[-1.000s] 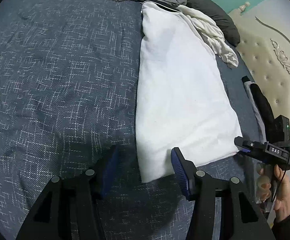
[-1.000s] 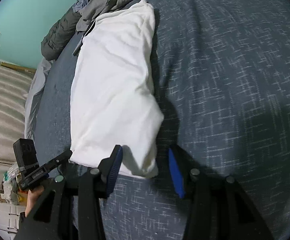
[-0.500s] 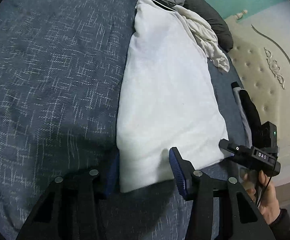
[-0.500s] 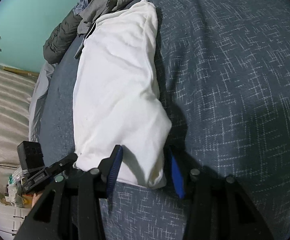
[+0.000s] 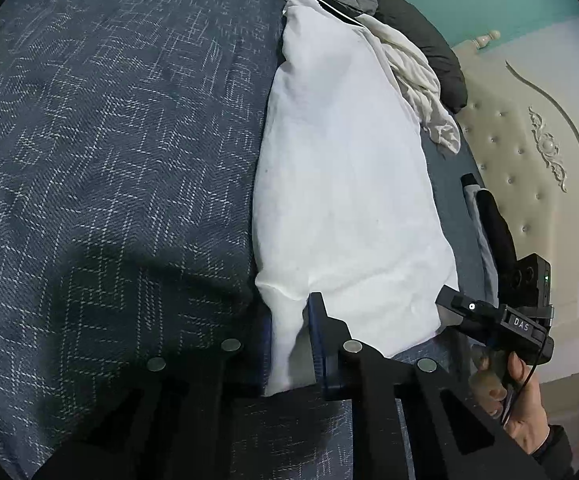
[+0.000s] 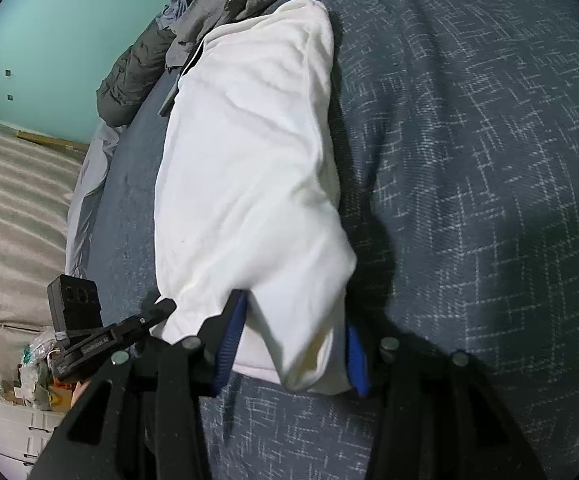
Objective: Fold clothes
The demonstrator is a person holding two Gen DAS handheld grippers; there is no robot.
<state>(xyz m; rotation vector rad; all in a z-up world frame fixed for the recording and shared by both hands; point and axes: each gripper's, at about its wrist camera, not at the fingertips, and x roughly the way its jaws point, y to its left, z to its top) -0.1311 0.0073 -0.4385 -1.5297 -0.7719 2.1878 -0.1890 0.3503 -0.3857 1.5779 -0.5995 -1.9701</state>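
Note:
A white garment [image 5: 341,184], folded into a long strip, lies lengthwise on the dark blue patterned bedspread [image 5: 109,160]. My left gripper [image 5: 289,320] is shut on its near left corner, and the cloth bunches between the blue pads [image 5: 316,336]. In the right wrist view the same white garment [image 6: 249,168] runs away from me. My right gripper [image 6: 295,332] stands open around the near right corner, with cloth lying between its fingers [image 6: 231,340]. The other gripper shows at each view's edge, held by a hand [image 5: 525,412].
A heap of grey, dark and cream clothes [image 5: 389,28] lies at the far end of the garment. A cream tufted headboard [image 5: 529,152] stands to the right. Teal wall [image 6: 69,40], striped bedding [image 6: 13,200] and floor clutter [image 6: 37,380] sit left of the bed.
Both grippers moved forward onto the garment's near corners. The left jaws narrowed and pinched the cloth. The right jaws kept their width, and the corner now lies between them.

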